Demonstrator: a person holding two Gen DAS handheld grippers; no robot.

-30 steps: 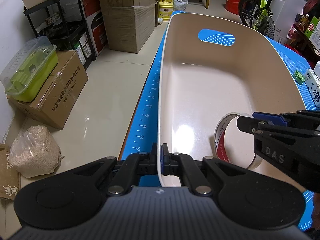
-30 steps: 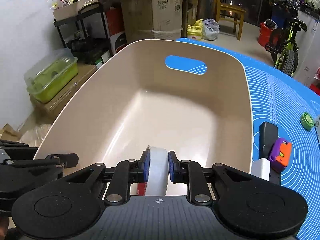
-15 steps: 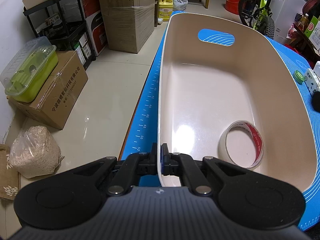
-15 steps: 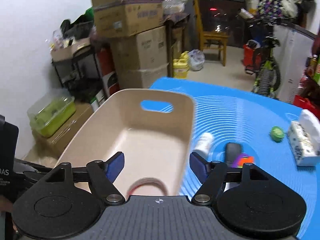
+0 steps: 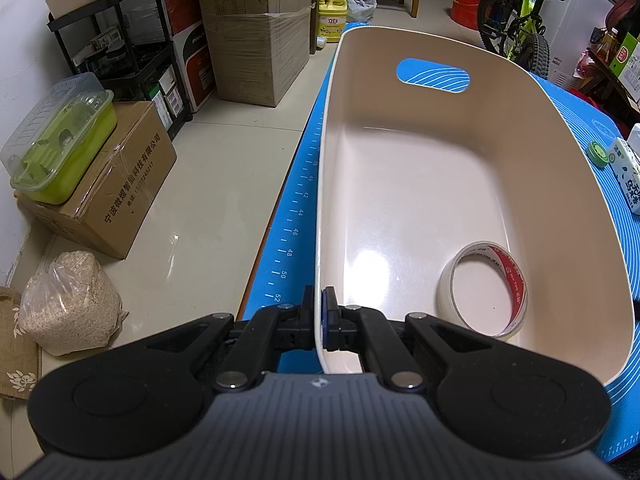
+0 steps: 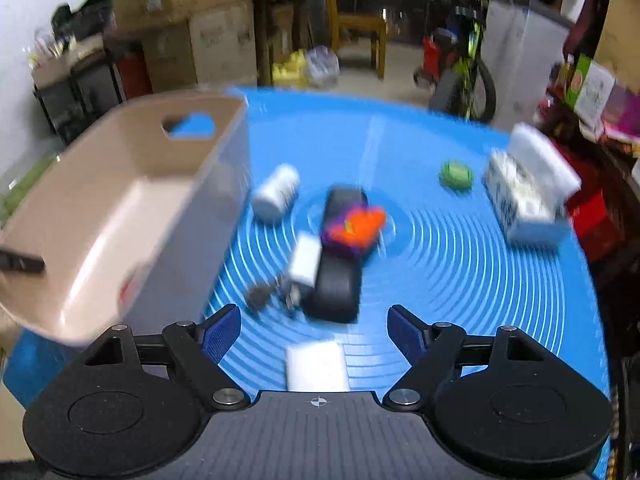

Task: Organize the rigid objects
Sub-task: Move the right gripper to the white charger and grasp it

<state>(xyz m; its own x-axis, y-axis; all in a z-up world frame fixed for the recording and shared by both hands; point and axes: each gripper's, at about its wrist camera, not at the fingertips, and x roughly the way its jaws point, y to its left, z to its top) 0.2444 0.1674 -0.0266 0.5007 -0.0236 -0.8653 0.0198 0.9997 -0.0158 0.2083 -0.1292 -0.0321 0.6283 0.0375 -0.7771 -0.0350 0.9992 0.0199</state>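
The left hand-held gripper (image 5: 319, 322) is clamped on the near rim of the beige storage bin (image 5: 568, 132), one pad inside the wall and one outside. The bin stands at the left edge of the blue mat (image 6: 460, 264) covering the worktop. A roll of tape (image 5: 482, 290) lies inside the bin, leaning against its near right corner. The right hand-held gripper (image 6: 316, 330) is empty, its jaws opening wide above the mat. Ahead of it lie a black case (image 6: 336, 288), a purple-and-orange utility knife (image 6: 354, 226), a white bottle (image 6: 276, 192), a green cap (image 6: 456, 175) and a tissue pack (image 6: 524, 196).
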